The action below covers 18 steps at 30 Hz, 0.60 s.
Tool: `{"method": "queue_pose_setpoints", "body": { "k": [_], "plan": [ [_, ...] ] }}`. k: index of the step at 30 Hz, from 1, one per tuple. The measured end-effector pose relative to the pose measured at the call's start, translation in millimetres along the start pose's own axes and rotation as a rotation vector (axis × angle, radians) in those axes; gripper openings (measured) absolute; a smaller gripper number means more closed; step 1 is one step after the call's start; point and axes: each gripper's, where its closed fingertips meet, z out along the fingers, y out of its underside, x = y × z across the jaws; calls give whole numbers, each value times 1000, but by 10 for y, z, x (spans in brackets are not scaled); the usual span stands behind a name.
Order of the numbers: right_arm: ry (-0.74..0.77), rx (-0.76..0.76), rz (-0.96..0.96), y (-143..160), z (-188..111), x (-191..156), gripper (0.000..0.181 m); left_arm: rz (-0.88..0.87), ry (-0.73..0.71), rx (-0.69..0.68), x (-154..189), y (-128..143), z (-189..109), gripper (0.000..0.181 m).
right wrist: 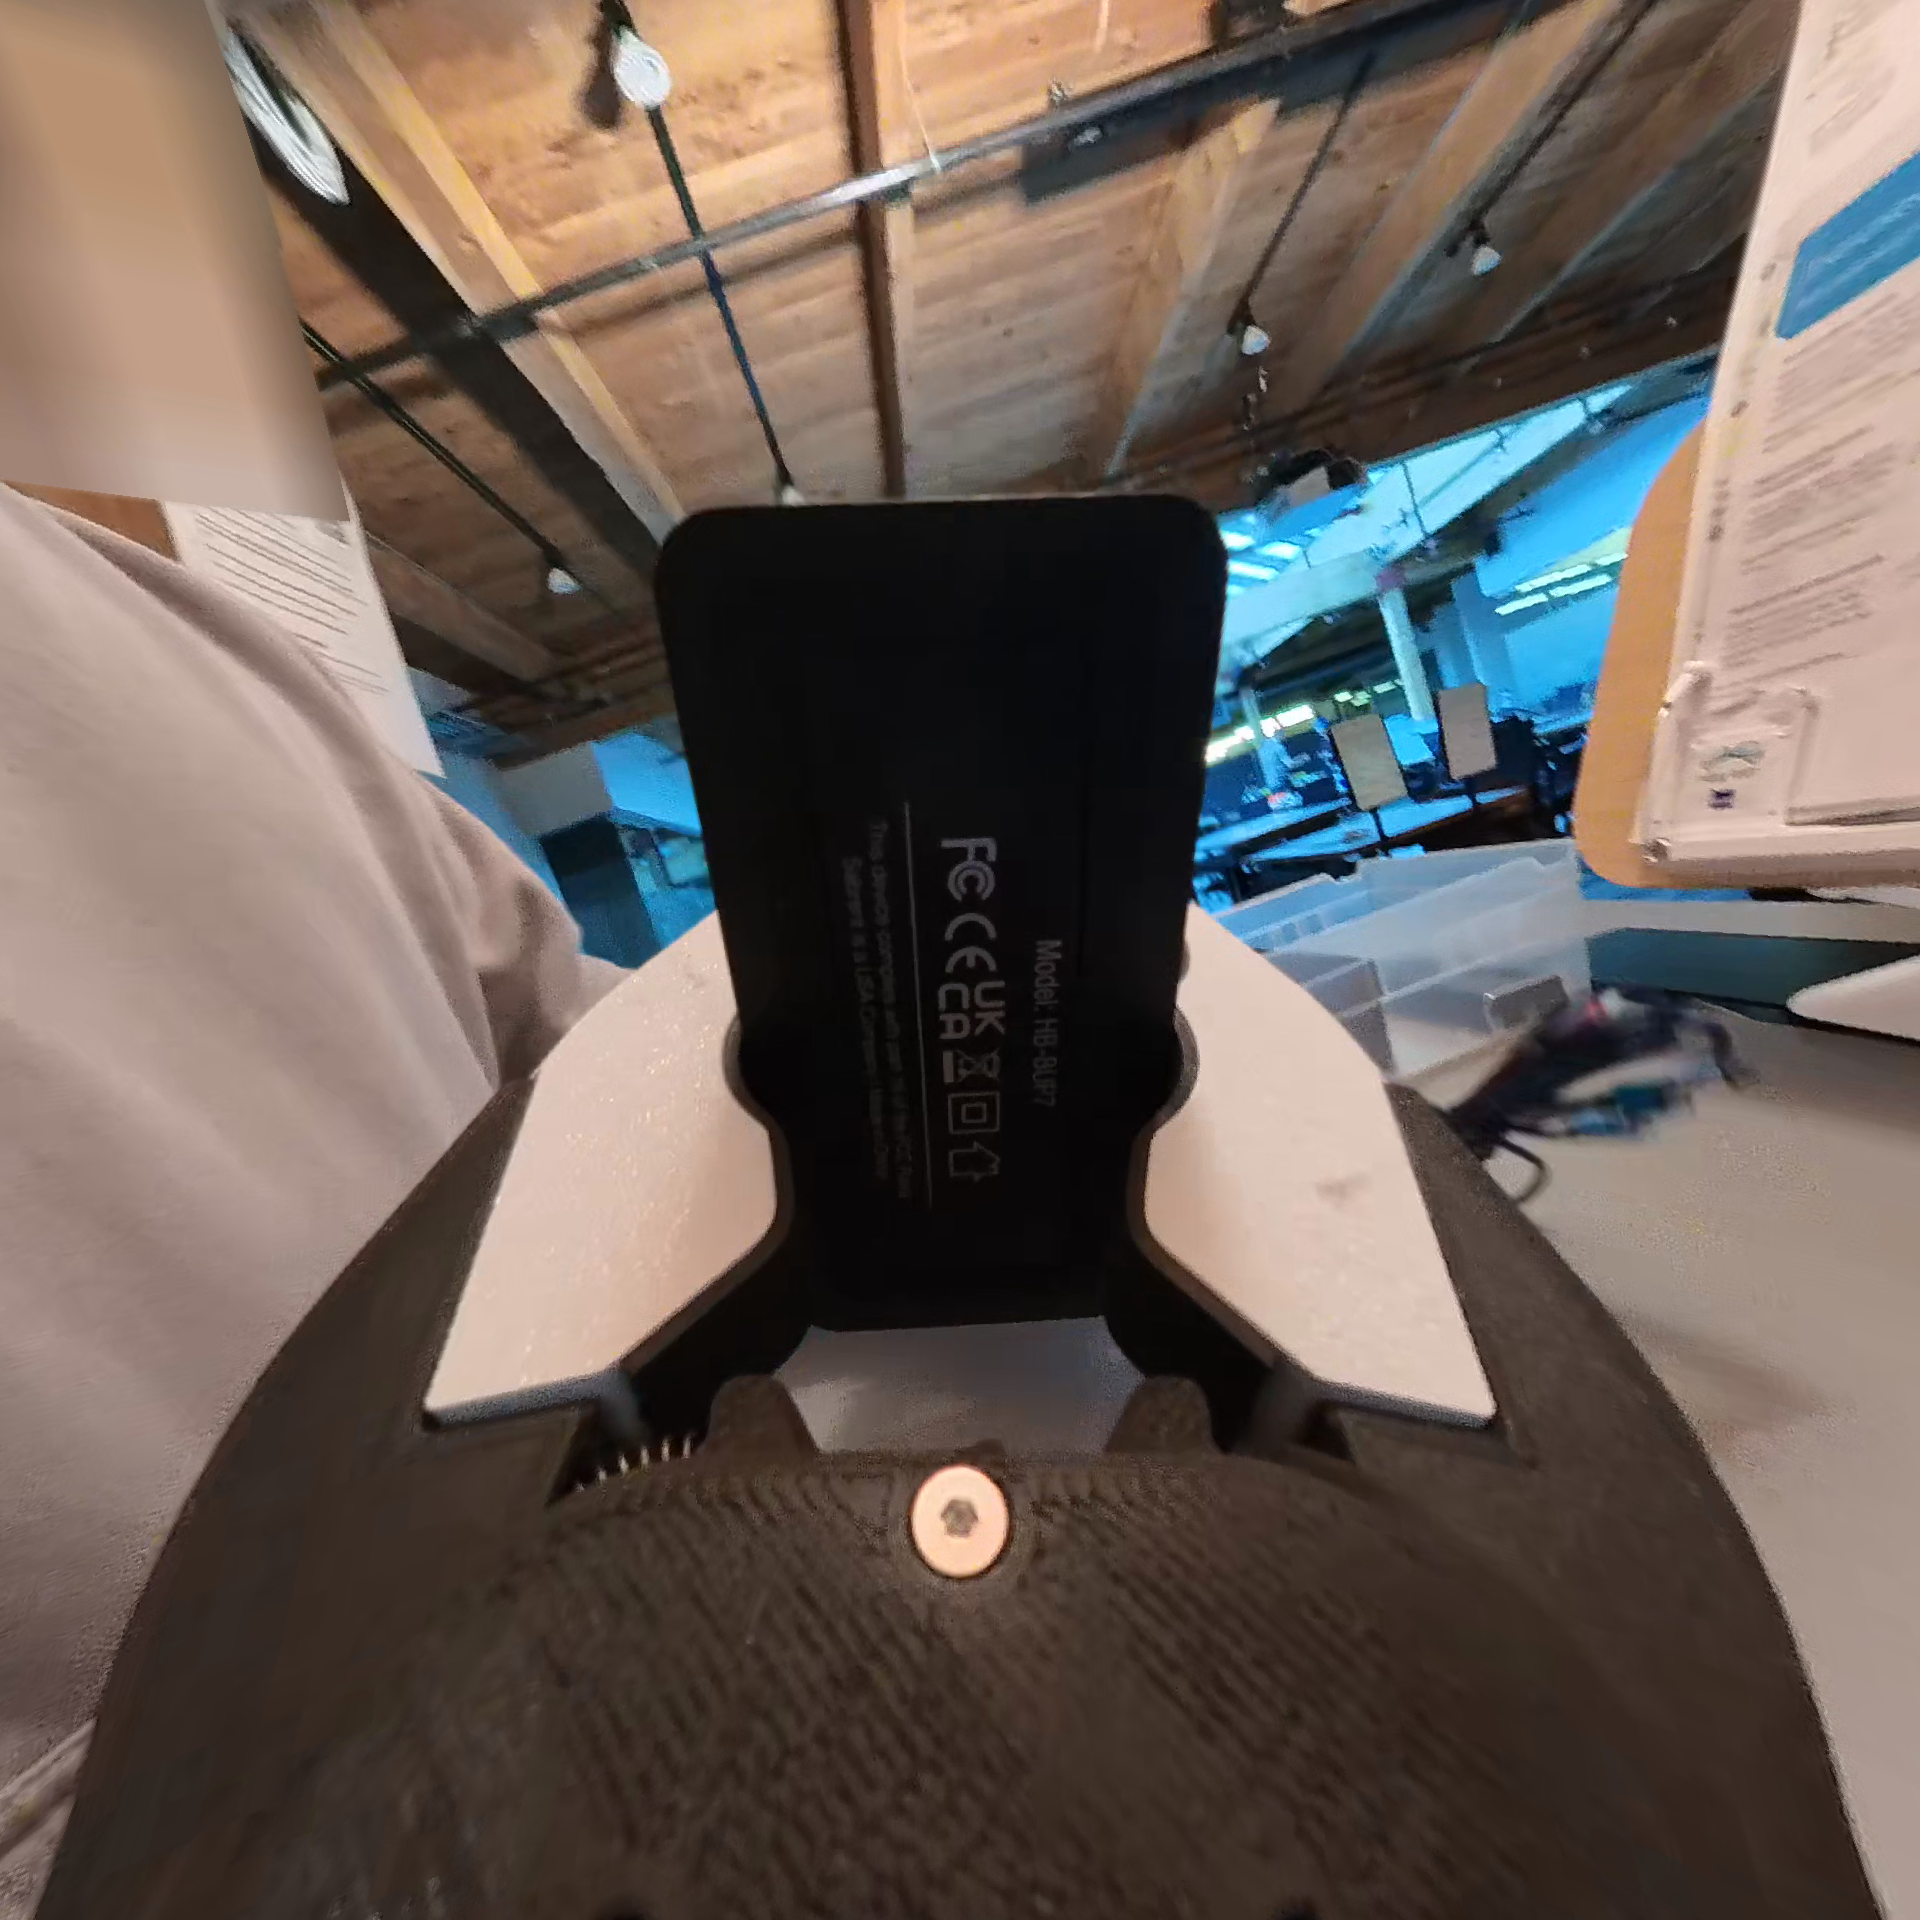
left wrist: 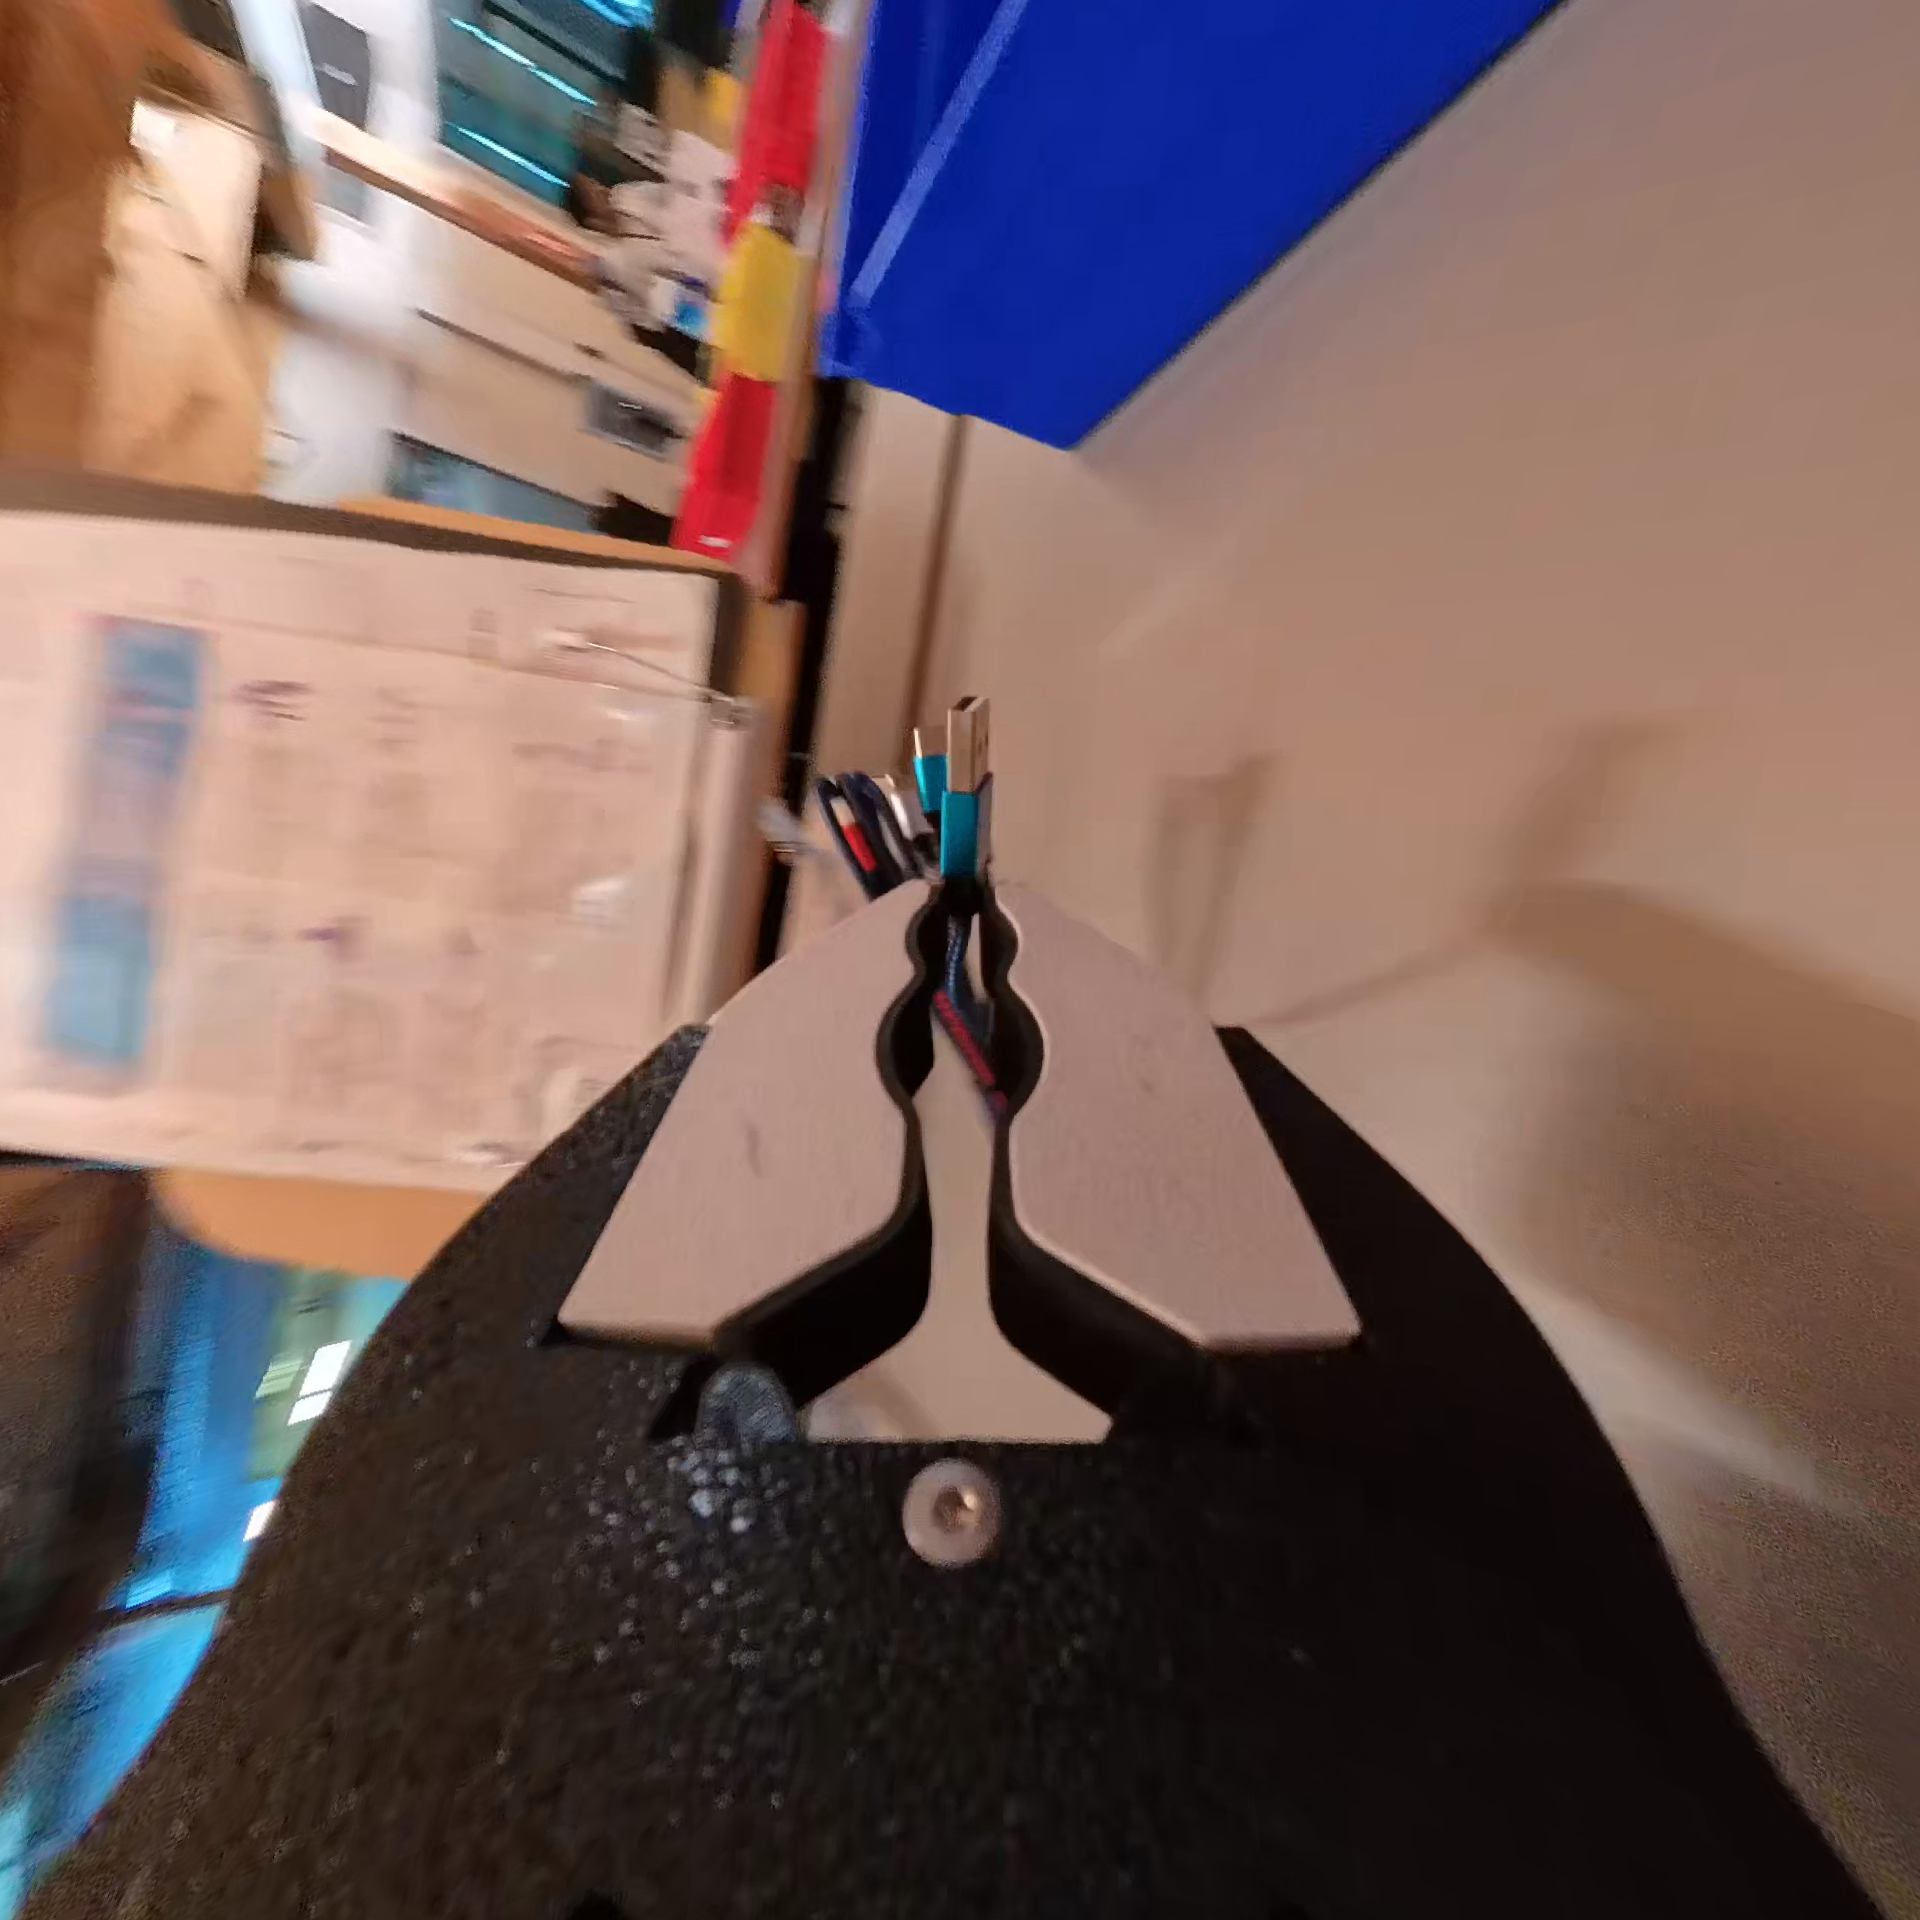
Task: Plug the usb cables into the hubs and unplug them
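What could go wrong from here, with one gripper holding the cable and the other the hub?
The left gripper pinches the USB cable behind its teal plug, so the plug may pivot on insertion. The right gripper shows only the hub underside; its ports are unseen, so alignment could miss.

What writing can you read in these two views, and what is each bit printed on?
black hub: white printed lines and symbols on its back, sharp enough to read, but I don't repeat writing.
large sheet: print blurred, unreadable.
clipped papers: print too small and blurred.
USB cable: no writing visible on its plug.
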Motion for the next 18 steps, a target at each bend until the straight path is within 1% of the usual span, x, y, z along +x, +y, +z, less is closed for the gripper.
{"method": "queue_pose_setpoints", "body": {
  "k": [3,5,7,9,12,18],
  "plan": [
    [98,-114,-25,176,62,143,71,138,-162,-13,-265,-197,-158,5],
    [154,-161,-37,254,127,209,71,226,-231,-53,-352,-278,-219,5],
    [177,-179,-54,283,205,225,71,290,-279,-78,-382,-351,-260,5],
    [226,-191,-96,295,258,276,71,326,-287,-93,-350,-417,-277,5],
    [267,-215,-167,329,284,335,73,367,-265,-69,-268,-553,-304,5],
    [178,-154,-160,303,260,246,71,388,-212,-15,-200,-759,-391,5]
  ]
}}
